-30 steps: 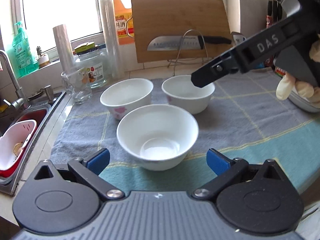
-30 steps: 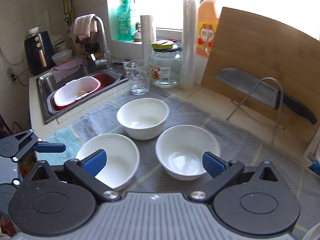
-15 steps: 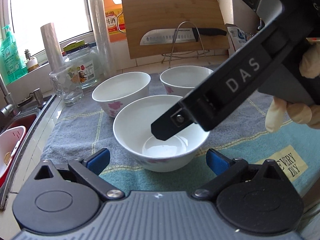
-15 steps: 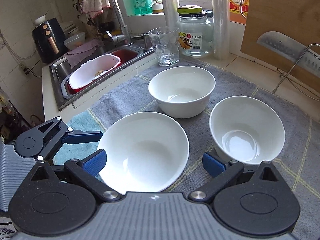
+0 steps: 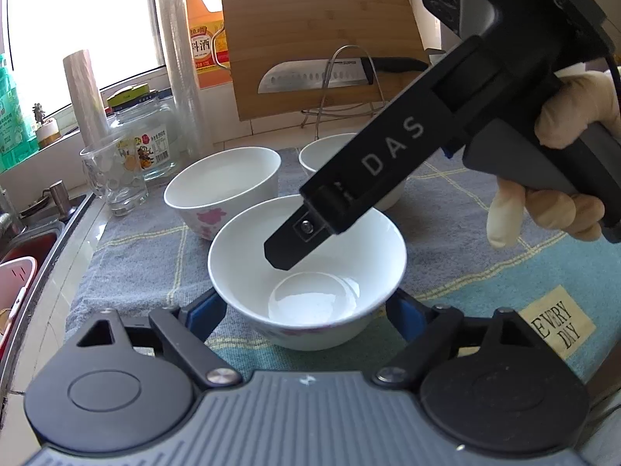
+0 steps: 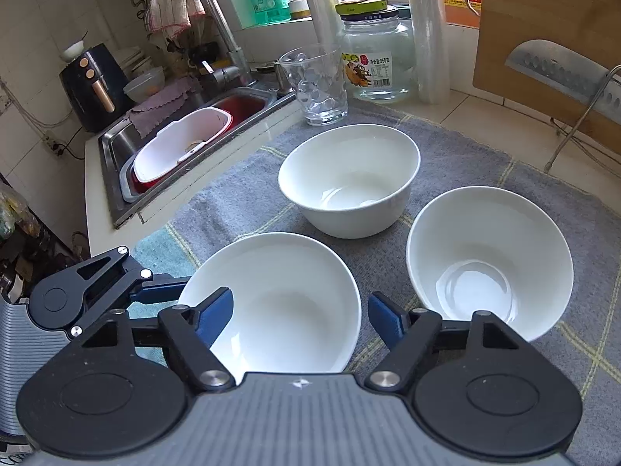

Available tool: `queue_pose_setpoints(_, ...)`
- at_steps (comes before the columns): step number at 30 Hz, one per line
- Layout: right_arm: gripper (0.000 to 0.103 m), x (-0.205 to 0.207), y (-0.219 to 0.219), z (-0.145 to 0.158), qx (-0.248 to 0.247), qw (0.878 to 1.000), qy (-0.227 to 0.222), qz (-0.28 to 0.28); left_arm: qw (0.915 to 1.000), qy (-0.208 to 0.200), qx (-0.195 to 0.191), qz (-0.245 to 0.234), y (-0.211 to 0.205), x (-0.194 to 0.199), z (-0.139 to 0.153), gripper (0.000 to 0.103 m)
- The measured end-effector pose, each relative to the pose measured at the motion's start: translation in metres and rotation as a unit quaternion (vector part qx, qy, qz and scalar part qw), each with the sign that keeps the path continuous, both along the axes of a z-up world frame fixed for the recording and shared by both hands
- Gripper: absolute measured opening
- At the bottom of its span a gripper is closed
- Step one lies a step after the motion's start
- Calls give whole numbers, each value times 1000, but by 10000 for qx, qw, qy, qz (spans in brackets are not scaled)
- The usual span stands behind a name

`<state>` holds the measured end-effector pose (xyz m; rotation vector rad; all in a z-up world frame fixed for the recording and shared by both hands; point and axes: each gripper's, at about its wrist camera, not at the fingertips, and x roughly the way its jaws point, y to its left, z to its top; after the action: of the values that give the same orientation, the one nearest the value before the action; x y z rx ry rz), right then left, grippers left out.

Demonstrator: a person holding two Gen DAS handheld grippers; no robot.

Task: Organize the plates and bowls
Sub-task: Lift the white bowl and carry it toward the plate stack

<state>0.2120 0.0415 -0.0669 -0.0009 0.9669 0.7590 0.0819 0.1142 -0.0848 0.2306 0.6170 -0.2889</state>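
Three white bowls stand on a grey-blue cloth. The nearest bowl [image 5: 306, 272] sits between the open blue pads of my left gripper [image 5: 306, 314], with one pad on each side of it. My right gripper [image 6: 300, 312] is open and reaches down over that same bowl [image 6: 279, 303]: its left finger is inside the bowl and its right finger [image 6: 384, 320] is outside the rim. In the left wrist view its black finger [image 5: 295, 240] hangs inside the bowl. A second bowl [image 6: 349, 186] stands behind. A third bowl [image 6: 489, 260] stands to the right.
A drinking glass [image 6: 316, 85] and a glass jar [image 6: 372, 54] stand behind the bowls. A sink [image 6: 116, 147] holding a white and red basin lies to the left. A wooden cutting board [image 5: 322, 42] with a knife and a wire rack stands at the back.
Both grippers have moved in on the nearest bowl. The left gripper's pads now flank it, and the right gripper has swung down from the far bowl until one finger hangs inside it.
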Motion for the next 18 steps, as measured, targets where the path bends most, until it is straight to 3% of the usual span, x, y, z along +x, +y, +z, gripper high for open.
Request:
queue_pose_setpoints(9,80,4,-5,-1,359,9989,287,-74,10000,49,18,-12,1,1,1,89)
queue_pose_setpoints(18,80,-4,-15,9,381,9988,230,-202,9999,81,27,-114,-6,-1,9,89)
